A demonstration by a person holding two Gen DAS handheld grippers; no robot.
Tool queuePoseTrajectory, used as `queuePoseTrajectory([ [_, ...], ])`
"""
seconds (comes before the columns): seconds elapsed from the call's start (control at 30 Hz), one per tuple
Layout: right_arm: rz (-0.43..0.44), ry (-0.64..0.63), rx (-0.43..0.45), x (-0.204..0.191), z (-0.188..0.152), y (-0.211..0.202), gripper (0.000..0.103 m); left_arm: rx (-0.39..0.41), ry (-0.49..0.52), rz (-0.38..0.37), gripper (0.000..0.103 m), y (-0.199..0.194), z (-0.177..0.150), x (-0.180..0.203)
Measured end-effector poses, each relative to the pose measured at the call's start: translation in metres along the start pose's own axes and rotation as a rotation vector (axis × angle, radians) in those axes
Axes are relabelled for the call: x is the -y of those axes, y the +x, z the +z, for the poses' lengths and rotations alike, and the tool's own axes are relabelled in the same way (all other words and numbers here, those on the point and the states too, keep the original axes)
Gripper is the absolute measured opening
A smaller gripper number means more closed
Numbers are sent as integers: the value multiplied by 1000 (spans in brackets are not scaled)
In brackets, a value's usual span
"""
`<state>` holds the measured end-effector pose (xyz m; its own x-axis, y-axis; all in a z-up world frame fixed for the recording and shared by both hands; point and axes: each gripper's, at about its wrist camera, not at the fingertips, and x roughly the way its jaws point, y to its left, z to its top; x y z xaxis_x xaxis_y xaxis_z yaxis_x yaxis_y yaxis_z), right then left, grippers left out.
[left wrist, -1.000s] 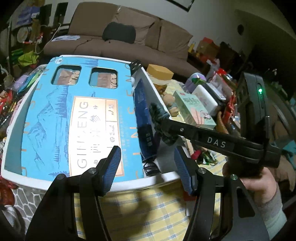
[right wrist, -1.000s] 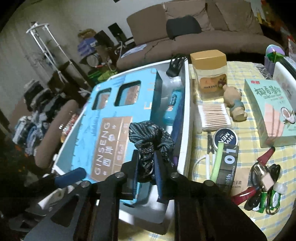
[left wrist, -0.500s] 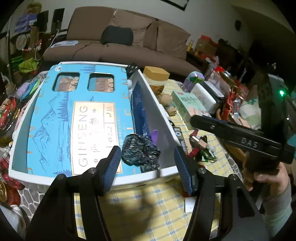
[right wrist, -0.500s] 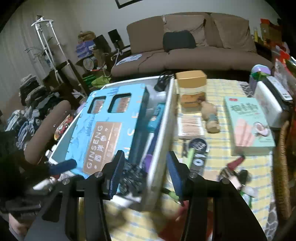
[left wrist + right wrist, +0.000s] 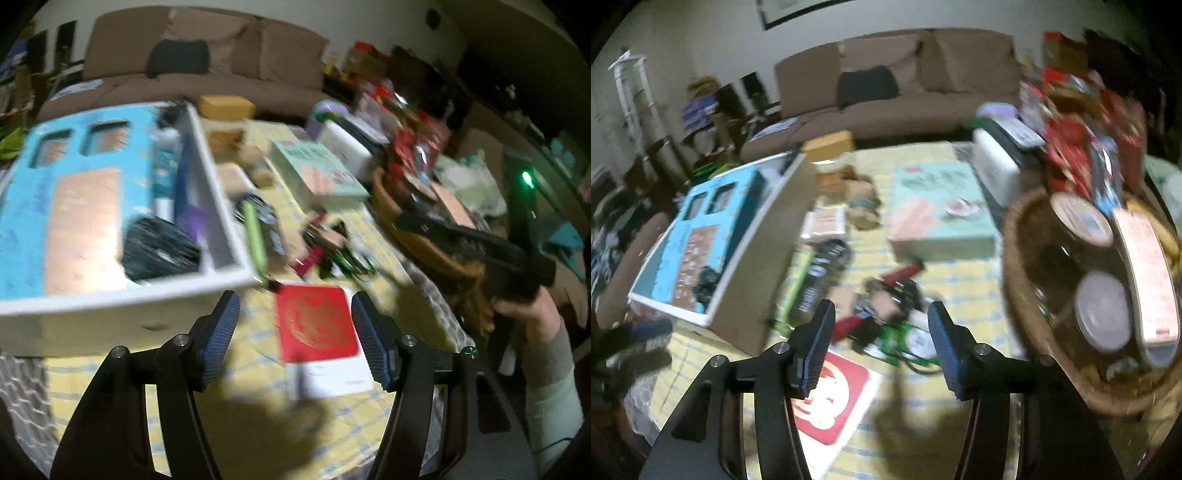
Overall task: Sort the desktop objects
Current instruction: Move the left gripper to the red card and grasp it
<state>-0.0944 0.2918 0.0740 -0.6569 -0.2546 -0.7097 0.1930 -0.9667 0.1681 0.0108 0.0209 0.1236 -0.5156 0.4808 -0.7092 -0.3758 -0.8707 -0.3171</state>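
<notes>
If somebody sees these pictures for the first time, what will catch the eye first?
Probably the big blue ginseng box filling the white tray on the left, with a dark scrunchie at its near corner. Next, the bright red card on the yellow checked cloth, lying just beyond the open left gripper.

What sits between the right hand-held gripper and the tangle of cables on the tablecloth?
Nothing visible. The right hand-held gripper is open and empty, with the tangle of cables lying just past its fingertips; the red card lies nearer, under the left finger.
</notes>
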Motion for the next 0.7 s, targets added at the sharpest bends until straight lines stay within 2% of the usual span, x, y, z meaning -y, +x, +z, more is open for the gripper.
queuePoseTrajectory([
  [0.23,30,68,-59,35,-24,19,54,-74,88,-35,64,48,-25,49],
  [0.33,45,92,-93,45,-32,23,54,-111,87,-9,65,68,-35,53],
  [0.47,184,184,-161,51,-44,28,55,-147,43,16,65,87,-47,45],
  [0.53,253,217,-199,50,-50,31,47,-153,20,30,62,92,-51,38],
  [0.6,286,210,-234,45,-55,34,37,-169,9,40,52,95,-53,32],
  [0.7,307,199,-288,35,-62,46,30,-166,-9,46,51,96,-55,24],
])
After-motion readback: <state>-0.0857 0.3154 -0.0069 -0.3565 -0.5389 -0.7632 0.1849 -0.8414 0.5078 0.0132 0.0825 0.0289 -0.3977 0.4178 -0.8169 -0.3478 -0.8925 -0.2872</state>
